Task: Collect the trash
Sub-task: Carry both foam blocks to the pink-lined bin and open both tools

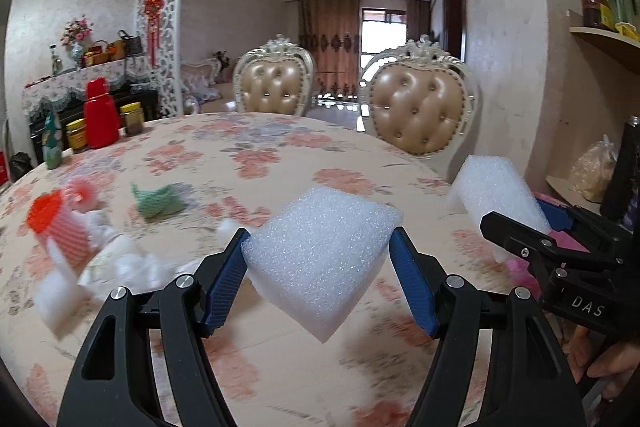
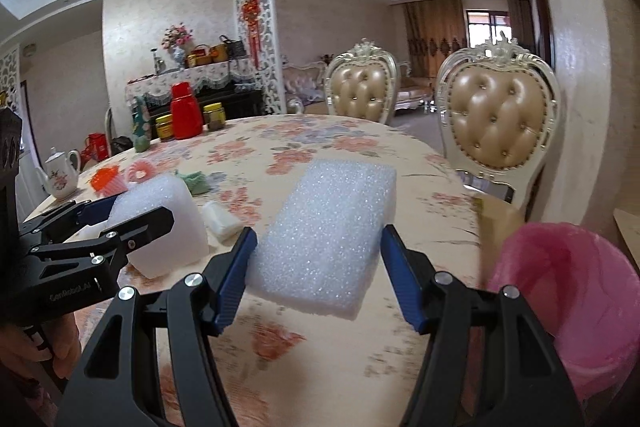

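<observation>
My left gripper (image 1: 319,231) is shut on a white foam block (image 1: 320,267), its blue pads pressing both sides, above the floral table (image 1: 280,155). From the right wrist view, that left gripper (image 2: 136,211) and its block (image 2: 168,227) sit at the left. My right gripper (image 2: 319,230) is shut on a second, longer white foam block (image 2: 332,227). It also shows at the right edge of the left wrist view as the right gripper (image 1: 520,217) with its block (image 1: 500,187). A pink-lined bin (image 2: 568,291) stands low at the right, beside the table.
Loose trash lies on the table's left part: an orange net cup (image 1: 48,215), a green net (image 1: 160,201) and white scraps (image 1: 120,263). A red thermos (image 1: 100,115), jars and a teapot (image 2: 60,175) stand at the far left. Two padded chairs (image 2: 500,123) are behind the table.
</observation>
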Tool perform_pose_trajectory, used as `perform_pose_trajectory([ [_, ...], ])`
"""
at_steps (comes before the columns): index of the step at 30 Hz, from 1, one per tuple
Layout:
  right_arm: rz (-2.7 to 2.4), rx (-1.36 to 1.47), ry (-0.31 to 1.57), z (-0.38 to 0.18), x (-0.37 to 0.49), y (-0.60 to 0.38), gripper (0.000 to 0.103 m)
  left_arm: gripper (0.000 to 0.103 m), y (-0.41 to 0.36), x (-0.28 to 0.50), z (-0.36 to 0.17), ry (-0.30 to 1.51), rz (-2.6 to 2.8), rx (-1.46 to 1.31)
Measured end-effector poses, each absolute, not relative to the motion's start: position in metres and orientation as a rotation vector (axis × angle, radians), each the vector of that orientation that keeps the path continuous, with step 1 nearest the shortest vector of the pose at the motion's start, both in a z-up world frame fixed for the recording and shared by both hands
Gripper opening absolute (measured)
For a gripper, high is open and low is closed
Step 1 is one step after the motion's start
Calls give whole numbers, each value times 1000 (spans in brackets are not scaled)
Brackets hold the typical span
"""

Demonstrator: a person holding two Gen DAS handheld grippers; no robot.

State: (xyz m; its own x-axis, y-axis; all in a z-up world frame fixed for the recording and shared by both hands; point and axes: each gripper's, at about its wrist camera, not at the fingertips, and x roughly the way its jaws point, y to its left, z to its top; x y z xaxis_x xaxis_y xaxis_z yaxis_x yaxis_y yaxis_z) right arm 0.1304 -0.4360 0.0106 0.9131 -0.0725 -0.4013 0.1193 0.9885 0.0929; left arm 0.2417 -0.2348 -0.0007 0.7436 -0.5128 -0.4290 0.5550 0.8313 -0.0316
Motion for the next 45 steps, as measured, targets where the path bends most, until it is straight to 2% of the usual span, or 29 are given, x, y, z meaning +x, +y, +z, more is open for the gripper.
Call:
perform_pose_trajectory([
  [17,-381,138,382,6,64,-536,62,67,-331,232,-6,431,-776,113],
  [28,-536,219,389,-12,22,-615,63,67,-421,217,-8,439,-985,152],
  [41,-509,268,395,-23,7,-659,69,69,-517,217,-25,499,-1115,187],
  [44,-491,277,405,-27,6,-663,83,84,-527,224,-32,547,-1141,154],
  [45,-506,271,404,-28,5,-664,83,87,-527,226,-34,554,-1137,142],
])
